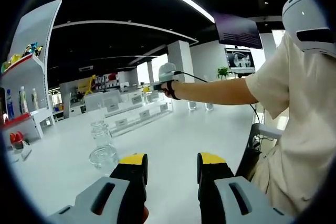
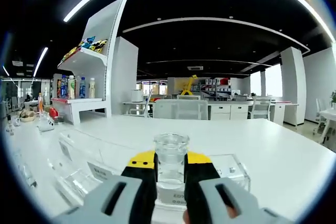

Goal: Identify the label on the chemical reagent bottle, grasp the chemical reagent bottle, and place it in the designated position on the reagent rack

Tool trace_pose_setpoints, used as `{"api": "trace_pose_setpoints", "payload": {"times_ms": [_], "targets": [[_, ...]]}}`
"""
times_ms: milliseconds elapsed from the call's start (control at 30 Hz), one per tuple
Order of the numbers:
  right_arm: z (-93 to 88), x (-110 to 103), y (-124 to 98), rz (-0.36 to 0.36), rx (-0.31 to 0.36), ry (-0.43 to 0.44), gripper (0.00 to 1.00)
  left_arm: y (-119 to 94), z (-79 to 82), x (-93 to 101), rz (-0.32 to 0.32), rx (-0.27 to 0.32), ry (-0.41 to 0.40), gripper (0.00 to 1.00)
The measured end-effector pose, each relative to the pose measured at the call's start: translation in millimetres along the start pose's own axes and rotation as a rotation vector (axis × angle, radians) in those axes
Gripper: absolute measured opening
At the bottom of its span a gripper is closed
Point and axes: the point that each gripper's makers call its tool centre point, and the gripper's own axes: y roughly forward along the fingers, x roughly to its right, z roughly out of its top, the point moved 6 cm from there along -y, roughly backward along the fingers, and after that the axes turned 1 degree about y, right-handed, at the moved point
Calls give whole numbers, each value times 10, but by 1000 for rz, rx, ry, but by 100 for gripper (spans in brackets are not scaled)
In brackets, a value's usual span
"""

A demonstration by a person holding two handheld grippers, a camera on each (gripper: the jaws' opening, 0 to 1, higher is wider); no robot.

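Observation:
A clear glass reagent bottle (image 2: 171,148) with a white label low on its front stands upright between my right gripper's (image 2: 170,162) yellow-tipped jaws, which are shut on it. It hangs just over the clear acrylic reagent rack (image 2: 79,174), whose tiers carry small label tags. In the left gripper view a person's outstretched arm holds that right gripper (image 1: 160,83) above the rack (image 1: 139,113). My left gripper (image 1: 172,162) is open with nothing between its jaws, low over the white table. A second clear glass bottle (image 1: 102,145) stands on the table ahead and to its left.
A white wall shelf (image 2: 84,61) with drink bottles and snack packs stands left of the rack, also seen as the shelf (image 1: 29,69). The person's torso (image 1: 299,129) fills the right side. A monitor (image 1: 240,59) hangs behind. White table surface (image 2: 273,145) spreads to the right.

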Motion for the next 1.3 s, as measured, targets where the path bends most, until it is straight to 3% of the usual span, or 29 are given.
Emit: {"api": "trace_pose_setpoints", "payload": {"times_ms": [1000, 1300], "targets": [[-15, -138, -201, 5, -7, -1, 19, -7, 26, 10, -1, 4, 12, 39], [-16, -112, -166, 9, -11, 0, 20, -25, 71, 19, 5, 6, 23, 39]]}}
